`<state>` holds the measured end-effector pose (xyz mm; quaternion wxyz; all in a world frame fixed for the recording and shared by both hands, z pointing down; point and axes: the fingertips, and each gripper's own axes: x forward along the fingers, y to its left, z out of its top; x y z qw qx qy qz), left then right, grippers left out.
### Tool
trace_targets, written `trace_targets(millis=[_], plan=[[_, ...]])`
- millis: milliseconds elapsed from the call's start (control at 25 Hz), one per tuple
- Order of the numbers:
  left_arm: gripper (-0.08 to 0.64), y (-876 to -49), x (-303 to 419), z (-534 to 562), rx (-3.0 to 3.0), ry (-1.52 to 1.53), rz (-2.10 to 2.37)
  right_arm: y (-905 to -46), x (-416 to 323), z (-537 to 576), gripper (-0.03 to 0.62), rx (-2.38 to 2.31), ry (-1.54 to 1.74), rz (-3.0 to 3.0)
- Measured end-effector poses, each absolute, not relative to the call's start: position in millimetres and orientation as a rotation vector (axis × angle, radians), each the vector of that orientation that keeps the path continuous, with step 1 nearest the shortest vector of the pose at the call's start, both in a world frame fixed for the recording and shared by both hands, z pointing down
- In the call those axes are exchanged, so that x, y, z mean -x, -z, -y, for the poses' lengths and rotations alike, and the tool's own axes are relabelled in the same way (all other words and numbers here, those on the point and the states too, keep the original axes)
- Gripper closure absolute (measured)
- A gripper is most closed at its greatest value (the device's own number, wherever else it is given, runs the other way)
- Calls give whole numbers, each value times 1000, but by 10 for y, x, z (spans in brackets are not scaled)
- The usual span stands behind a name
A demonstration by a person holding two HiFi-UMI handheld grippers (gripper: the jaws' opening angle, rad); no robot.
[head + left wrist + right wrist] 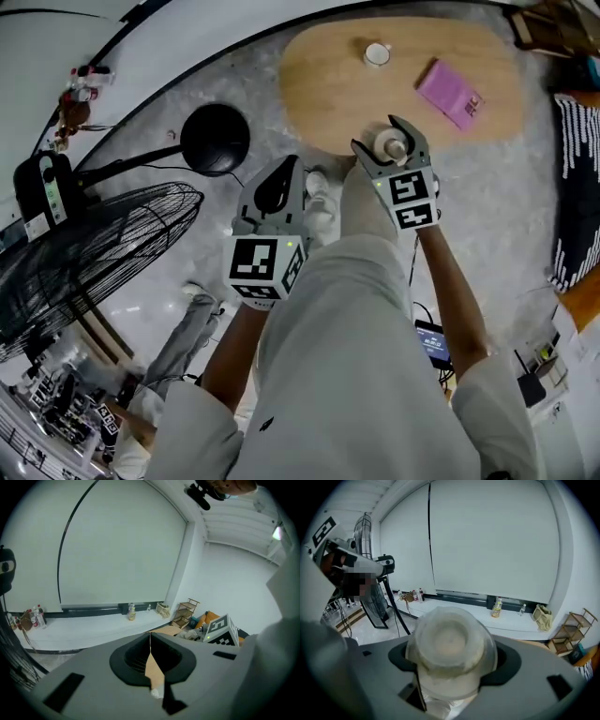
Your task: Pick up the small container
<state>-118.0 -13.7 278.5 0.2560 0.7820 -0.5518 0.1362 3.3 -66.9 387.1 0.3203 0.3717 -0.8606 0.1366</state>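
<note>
Already between the jaws of the right tongs [384, 139]: the small container [451, 645], pinched from both sides across its round body, with the jaws standing fairly wide to take its width. No gap to close, then; sits right in the grip, clear of the tabletop [328, 103] and over its near edge as seen from the head view. Round end turned back toward the right gripper view, so long axis judged to run roughly along the jaws, tilted, rather than across them. Looks like a squat, cloudy-white plastic jar, translucent, with a wide rounded rim and a paler inside; whether lidded, hard to say. Probably light and a little slippery, so worth keeping the squeeze steady. Left tongs [151, 663] shut tight on nothing, only a thin slit between the jaws, held nearer the body and to the left of the jar, near but not touching. On the tabletop beyond, well apart from the jar: a small white cup [377, 54] and a pink packet [451, 94].
</note>
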Motion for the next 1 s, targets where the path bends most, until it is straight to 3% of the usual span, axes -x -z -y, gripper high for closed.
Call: trace_targets(millis=[1000], plan=[[538,-1969,1179,-419,-2300,-232,1483,-2536,-300,-209,249,-1103,-321,2333]])
